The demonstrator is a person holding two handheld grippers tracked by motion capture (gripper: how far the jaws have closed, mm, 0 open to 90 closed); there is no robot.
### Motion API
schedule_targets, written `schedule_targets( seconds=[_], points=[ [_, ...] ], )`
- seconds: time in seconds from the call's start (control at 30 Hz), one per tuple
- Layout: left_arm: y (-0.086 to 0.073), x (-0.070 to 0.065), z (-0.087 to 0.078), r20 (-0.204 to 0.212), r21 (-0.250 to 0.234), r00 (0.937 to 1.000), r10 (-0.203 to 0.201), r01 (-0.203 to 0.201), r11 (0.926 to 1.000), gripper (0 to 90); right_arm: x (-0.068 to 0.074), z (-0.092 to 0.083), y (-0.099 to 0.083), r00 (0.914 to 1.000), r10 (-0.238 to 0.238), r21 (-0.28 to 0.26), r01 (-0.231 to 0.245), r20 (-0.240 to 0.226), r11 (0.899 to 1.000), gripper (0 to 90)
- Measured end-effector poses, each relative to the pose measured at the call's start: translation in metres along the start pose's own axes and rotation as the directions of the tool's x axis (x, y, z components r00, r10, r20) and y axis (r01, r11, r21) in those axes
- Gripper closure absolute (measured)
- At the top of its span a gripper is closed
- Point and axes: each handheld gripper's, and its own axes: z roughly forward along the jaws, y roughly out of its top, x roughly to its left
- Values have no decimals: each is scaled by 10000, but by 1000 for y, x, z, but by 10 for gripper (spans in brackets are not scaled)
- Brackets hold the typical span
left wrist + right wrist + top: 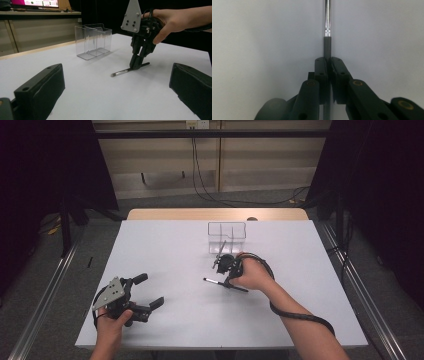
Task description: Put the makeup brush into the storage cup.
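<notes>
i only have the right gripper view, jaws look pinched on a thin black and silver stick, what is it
Observer: A slim makeup brush, bristle tip at one end, lying flat on the white table.
Operator: anything near it
Observer: A clear plastic organiser with compartments stands beyond it; something thin and dark seems to lean at its front.
Operator: where's the other tool
Observer: The left tool sits near the table's front left corner, jaws wide open, nothing between them.
Operator: is my tool upright
Observer: The right tool points steeply down, clamped on the dark handle end.
</notes>
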Motion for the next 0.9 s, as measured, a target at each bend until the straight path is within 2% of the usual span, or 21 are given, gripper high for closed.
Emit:
schedule_targets(
  seconds=[0.17, 0.2, 0.3, 0.43, 0.5, 0.57, 0.63, 0.77, 0.83, 0.9],
  points=[
    [0, 0, 1, 40, -16, 10000, -56, 56, 10000, 0, -1, 1, 5, 9998, 221, 321, -221, -10, 9992, 829],
    [0, 0, 1, 42, -7, 10000, -72, 72, 10000, 0, -1, 2, 5, 9991, 416, 305, -414, -51, 9987, 828],
    [0, 0, 1, 4, -14, 10000, -40, 40, 10000, 0, -1, 1, 4, 9985, 541, 251, -540, -28, 9982, 846],
    [0, 0, 0, -25, -85, 9999, -126, 126, 9999, 0, 0, 0, -5, 9949, 1004, -380, -1004, -17, 9942, 849],
    [0, 1, 0, -29, -68, 10000, -85, 85, 9999, 0, -2, 0, -9, 9895, 1434, -617, -1442, -172, 9876, 849],
    [0, 1, 0, -46, -91, 9999, -124, 123, 9999, 0, -4, -1, -12, 9875, 1572, -915, -1578, -140, 9832, 849],
    [0, 2, 0, -69, -62, 9999, -101, 101, 9999, 0, -5, -3, -15, 9845, 1745, -1255, -1756, -202, 9764, 849],
    [0, 2, 0, -78, -19, 10000, -48, 48, 10000, 0, -5, -8, -18, 9748, 2183, -2314, -2229, -457, 9470, 849],
    [0, 1, 0, -69, -2, 10000, -69, 69, 10000, 0, -5, -11, -19, 9725, 2299, -2722, -2310, -363, 9341, 848],
    [0, 1, 0, -69, 6, 9999, -78, 78, 10000, 0, -5, -13, -20, 9673, 2496, -3152, -2509, -451, 9153, 848]
  ],
)
